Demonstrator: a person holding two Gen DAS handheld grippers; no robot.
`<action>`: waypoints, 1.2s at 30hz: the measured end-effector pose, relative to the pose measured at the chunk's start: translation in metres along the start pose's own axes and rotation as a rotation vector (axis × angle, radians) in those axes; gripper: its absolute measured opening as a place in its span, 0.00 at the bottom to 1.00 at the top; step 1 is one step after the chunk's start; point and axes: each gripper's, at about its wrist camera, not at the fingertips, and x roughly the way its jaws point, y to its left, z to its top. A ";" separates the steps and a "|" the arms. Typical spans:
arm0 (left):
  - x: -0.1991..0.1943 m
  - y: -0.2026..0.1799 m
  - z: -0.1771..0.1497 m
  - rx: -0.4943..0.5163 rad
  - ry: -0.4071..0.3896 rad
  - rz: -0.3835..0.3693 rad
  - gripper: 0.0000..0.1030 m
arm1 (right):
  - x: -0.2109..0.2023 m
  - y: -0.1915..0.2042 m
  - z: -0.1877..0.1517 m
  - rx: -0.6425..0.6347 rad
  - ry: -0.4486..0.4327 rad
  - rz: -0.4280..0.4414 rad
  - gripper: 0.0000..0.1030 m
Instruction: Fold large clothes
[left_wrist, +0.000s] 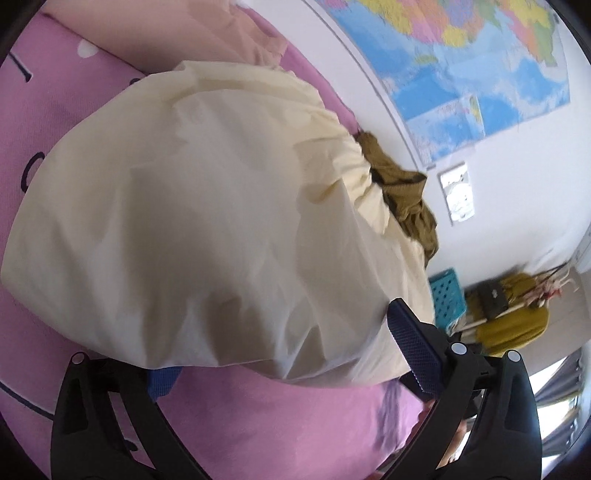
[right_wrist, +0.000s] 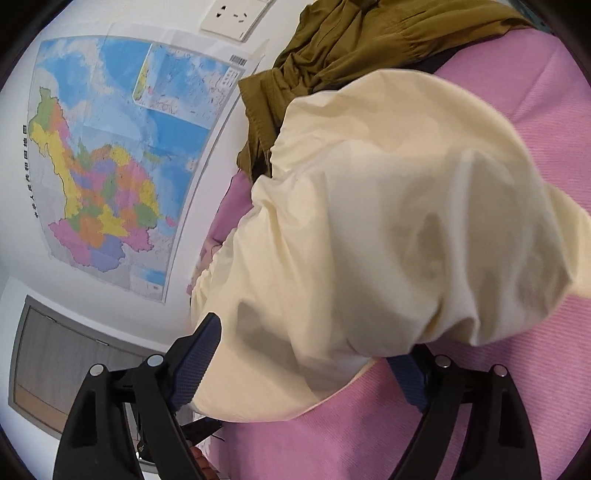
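Note:
A large cream garment (left_wrist: 207, 221) lies bunched on a pink bed cover (left_wrist: 277, 417). It also fills the right wrist view (right_wrist: 388, 229). My left gripper (left_wrist: 280, 354) is open, its jaws wide apart on either side of the garment's near edge; the cloth drapes over the left fingertip and hides it. My right gripper (right_wrist: 310, 354) is open too, jaws wide, with the garment's near edge lying between them and covering the right fingertip. An olive-brown garment (right_wrist: 351, 51) lies crumpled beyond the cream one, and it shows in the left wrist view (left_wrist: 406, 195) as well.
A wall with a coloured map (right_wrist: 110, 158) and a socket (right_wrist: 236, 16) runs along the bed. A peach pillow (left_wrist: 177, 29) lies at the bed's far end. A teal crate (left_wrist: 447, 295) and a mustard-covered chair (left_wrist: 513, 317) stand on the floor beyond.

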 end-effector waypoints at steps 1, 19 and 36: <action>0.001 0.000 0.002 -0.001 -0.001 -0.001 0.95 | 0.001 -0.002 0.001 0.015 0.001 0.002 0.82; 0.016 0.005 0.022 -0.057 -0.078 0.061 0.62 | 0.037 -0.004 0.025 -0.022 -0.044 -0.028 0.41; 0.029 -0.020 0.039 0.010 -0.006 0.054 0.49 | 0.037 0.043 0.036 -0.219 -0.059 0.003 0.18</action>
